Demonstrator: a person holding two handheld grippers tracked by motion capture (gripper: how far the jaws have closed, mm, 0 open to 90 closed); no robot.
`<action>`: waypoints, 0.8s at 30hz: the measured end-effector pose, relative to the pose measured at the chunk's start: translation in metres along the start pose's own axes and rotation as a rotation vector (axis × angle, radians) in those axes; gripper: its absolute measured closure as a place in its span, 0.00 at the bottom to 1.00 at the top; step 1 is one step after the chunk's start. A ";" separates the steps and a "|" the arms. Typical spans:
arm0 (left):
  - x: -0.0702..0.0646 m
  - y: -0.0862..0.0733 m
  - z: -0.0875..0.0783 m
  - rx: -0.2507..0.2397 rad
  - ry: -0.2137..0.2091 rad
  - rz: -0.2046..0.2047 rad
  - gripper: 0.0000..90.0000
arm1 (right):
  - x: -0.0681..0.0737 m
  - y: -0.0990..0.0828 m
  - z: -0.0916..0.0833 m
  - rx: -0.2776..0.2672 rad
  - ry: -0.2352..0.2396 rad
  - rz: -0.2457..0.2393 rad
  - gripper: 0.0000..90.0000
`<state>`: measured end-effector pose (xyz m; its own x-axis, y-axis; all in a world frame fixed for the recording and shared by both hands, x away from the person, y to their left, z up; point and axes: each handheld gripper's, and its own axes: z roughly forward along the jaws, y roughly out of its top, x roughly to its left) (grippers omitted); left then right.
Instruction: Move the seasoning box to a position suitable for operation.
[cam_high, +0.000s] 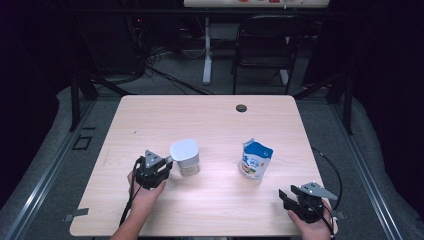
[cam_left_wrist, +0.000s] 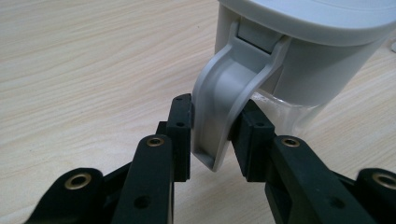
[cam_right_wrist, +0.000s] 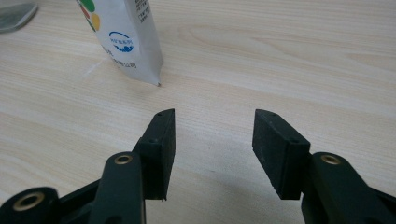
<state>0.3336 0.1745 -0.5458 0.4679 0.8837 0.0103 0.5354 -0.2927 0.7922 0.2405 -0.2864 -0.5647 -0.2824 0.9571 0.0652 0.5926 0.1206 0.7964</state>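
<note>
A white lidded pitcher (cam_high: 185, 156) with a clear lower body stands left of the table's middle. Its grey handle (cam_left_wrist: 219, 116) runs down between the jaws of my left gripper (cam_high: 167, 162), and both pads press on it, so the gripper (cam_left_wrist: 214, 128) is shut on the handle. A blue and white stand-up pouch (cam_high: 255, 160) stands right of middle, apart from the pitcher. My right gripper (cam_high: 284, 196) rests near the front right corner, open, with bare wood between its jaws (cam_right_wrist: 212, 140). The pouch (cam_right_wrist: 126, 37) stands ahead of it to the left.
The light wooden table (cam_high: 200, 115) has a dark cable hole (cam_high: 241, 108) near its far edge. A black chair (cam_high: 265, 40) and a desk leg (cam_high: 207, 50) stand on the floor behind it. A cable (cam_high: 332, 170) loops off the table's right edge.
</note>
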 end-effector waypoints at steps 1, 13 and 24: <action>0.000 0.000 0.000 0.000 0.000 0.006 0.78 | 0.000 0.000 0.000 -0.002 0.002 0.003 0.55; 0.000 -0.006 -0.008 0.003 -0.034 0.039 0.79 | 0.000 -0.001 0.002 0.002 0.002 0.010 0.55; -0.004 -0.013 -0.017 0.002 -0.061 0.056 0.79 | -0.001 -0.002 0.004 0.004 0.004 0.024 0.55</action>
<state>0.3133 0.1813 -0.5455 0.5389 0.8422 0.0175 0.5089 -0.3421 0.7899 0.2423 -0.2864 -0.5686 -0.2705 0.9588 0.0867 0.6021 0.0983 0.7924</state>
